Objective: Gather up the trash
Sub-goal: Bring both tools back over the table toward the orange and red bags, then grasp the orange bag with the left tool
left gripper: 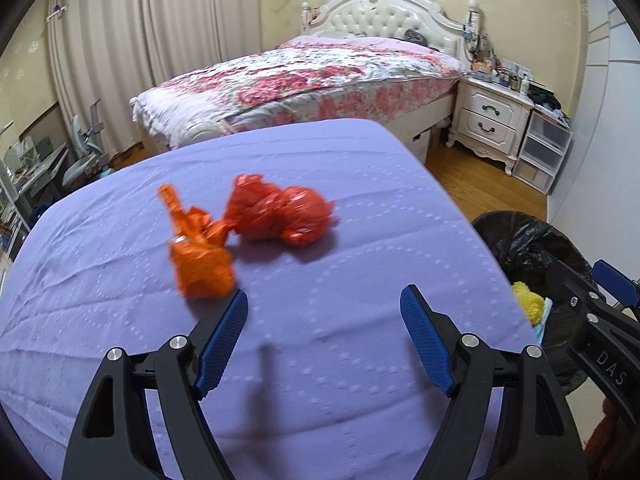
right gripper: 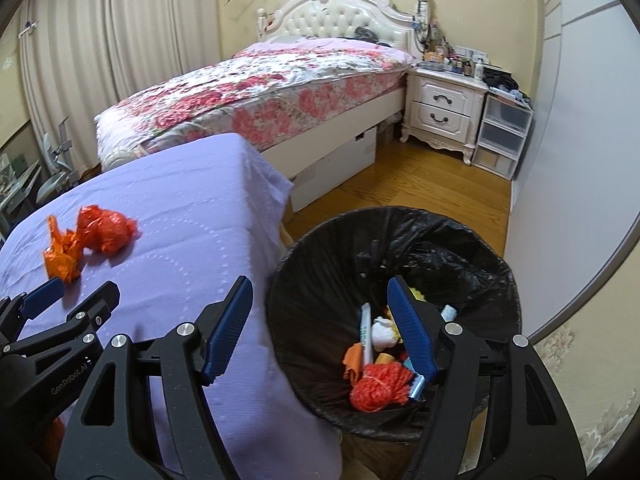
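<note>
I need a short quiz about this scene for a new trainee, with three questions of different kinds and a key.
1. True or false: the left gripper holds the orange bag.
2. Which lies beside the orange bag on the purple cover? A) red bag B) yellow sponge C) white cup
3. Fill in: the right gripper hangs open over the black ___.

Key:
1. False; it is open and empty, just short of the bag.
2. A, the red bag.
3. Bin, already holding trash.
</note>
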The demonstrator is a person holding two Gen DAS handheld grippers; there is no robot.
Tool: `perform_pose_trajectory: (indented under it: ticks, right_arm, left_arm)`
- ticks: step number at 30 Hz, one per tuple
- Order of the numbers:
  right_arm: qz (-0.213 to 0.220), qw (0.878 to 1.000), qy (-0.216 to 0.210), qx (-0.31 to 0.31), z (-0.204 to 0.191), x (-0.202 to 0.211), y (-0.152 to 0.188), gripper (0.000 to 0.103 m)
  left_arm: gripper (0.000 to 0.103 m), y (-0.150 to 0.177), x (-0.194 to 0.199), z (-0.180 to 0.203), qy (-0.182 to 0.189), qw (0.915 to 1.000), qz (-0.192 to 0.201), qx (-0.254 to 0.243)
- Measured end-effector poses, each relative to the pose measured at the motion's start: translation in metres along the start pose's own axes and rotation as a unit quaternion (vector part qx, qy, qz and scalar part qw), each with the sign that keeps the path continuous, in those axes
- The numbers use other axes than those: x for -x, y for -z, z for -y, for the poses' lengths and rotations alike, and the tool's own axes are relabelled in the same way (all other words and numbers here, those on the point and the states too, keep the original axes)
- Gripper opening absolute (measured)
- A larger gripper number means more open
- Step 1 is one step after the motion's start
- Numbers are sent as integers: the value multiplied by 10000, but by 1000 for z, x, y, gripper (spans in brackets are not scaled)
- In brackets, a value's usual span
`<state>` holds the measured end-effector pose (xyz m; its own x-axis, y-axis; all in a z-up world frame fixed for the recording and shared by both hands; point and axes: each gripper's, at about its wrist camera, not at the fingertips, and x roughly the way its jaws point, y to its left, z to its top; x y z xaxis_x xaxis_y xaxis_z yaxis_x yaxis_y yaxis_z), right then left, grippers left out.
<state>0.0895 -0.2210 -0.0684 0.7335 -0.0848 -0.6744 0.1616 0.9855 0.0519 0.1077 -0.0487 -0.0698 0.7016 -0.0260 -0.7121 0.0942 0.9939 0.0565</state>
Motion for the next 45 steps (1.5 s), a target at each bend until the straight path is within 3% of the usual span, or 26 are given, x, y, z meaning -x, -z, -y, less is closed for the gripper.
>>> perform_pose_trajectory:
  ticks: [17,23,29,45]
  right_arm:
    - [-300,9965,-494,607,-71,-15,-4,69]
    - [-389,9945,-568,785,-91,-27,-11,69]
    - [-458,9920,-685,958,-111,-34,-12,69]
    - [-601,9814,-1017,1514,-177,-50,-19,76]
  left_arm:
    - [76,-16,-28,-66,-369,9967,-235,683]
    - [76,-24,-38,-79,-396,9967,-299,643]
    - [43,-23,-45,-92,-306,9970,-405,578]
    - [41,-3,-26,-155,-574,9946,-353,785]
